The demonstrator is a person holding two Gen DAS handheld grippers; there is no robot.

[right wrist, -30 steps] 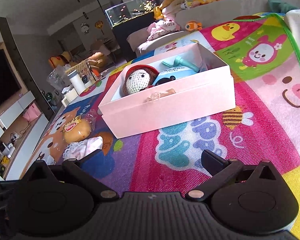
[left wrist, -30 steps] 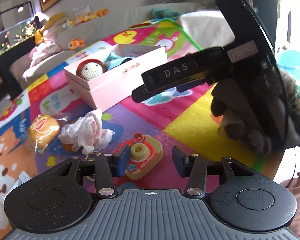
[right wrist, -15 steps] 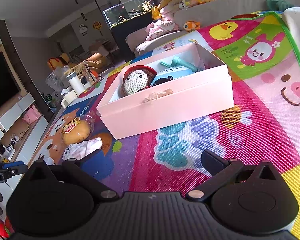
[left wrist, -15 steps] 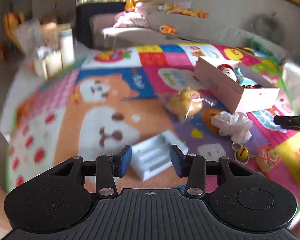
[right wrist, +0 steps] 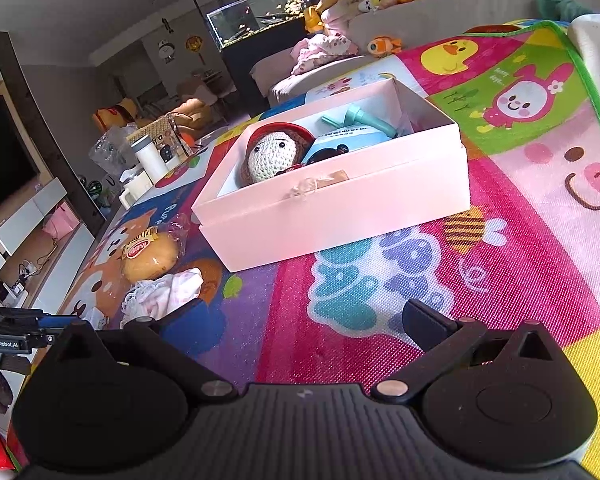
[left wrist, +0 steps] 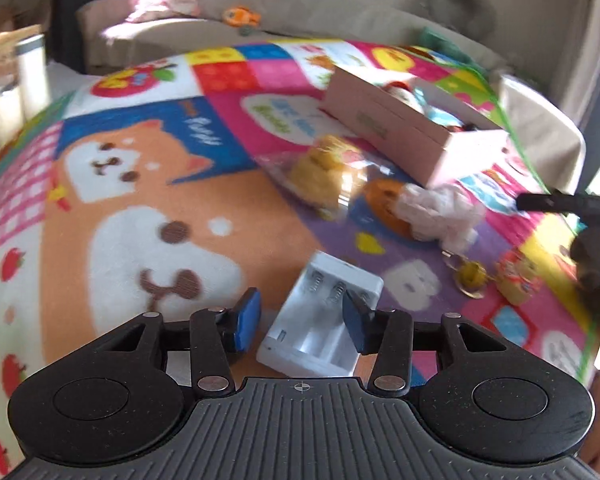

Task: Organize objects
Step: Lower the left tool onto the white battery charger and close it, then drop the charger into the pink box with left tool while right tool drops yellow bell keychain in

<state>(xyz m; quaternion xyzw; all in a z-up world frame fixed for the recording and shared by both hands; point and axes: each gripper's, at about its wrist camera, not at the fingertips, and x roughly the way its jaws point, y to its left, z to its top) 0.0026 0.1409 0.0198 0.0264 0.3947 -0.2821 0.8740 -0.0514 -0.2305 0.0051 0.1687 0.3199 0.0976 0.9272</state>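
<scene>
A white battery case (left wrist: pixel 324 316) lies on the colourful play mat (left wrist: pixel 148 216). My left gripper (left wrist: pixel 300 322) straddles its near part, jaws opening; the left blue pad stands clear of it, and the right pad overlaps its edge. The pink box (right wrist: pixel 340 216) holds a crochet doll (right wrist: pixel 272 156) and a light blue item (right wrist: pixel 348 136). My right gripper (right wrist: pixel 292 316) hovers wide open over the mat in front of the box, nothing between its fingers. One right finger (left wrist: pixel 556 202) shows in the left wrist view.
A wrapped bun (left wrist: pixel 320 172), a white-pink frilly cloth (left wrist: pixel 436 212), a yellow bell keyring (left wrist: pixel 472 274) and a toy camera (left wrist: pixel 516 276) lie on the mat near the box (left wrist: pixel 400 136). A sofa with plush toys (right wrist: pixel 380 44) lies beyond; bottles (right wrist: pixel 148 156) stand off the mat.
My left gripper has swung away from the toy camera, leftward across the mat, and now straddles the white battery case. The right gripper has kept still.
</scene>
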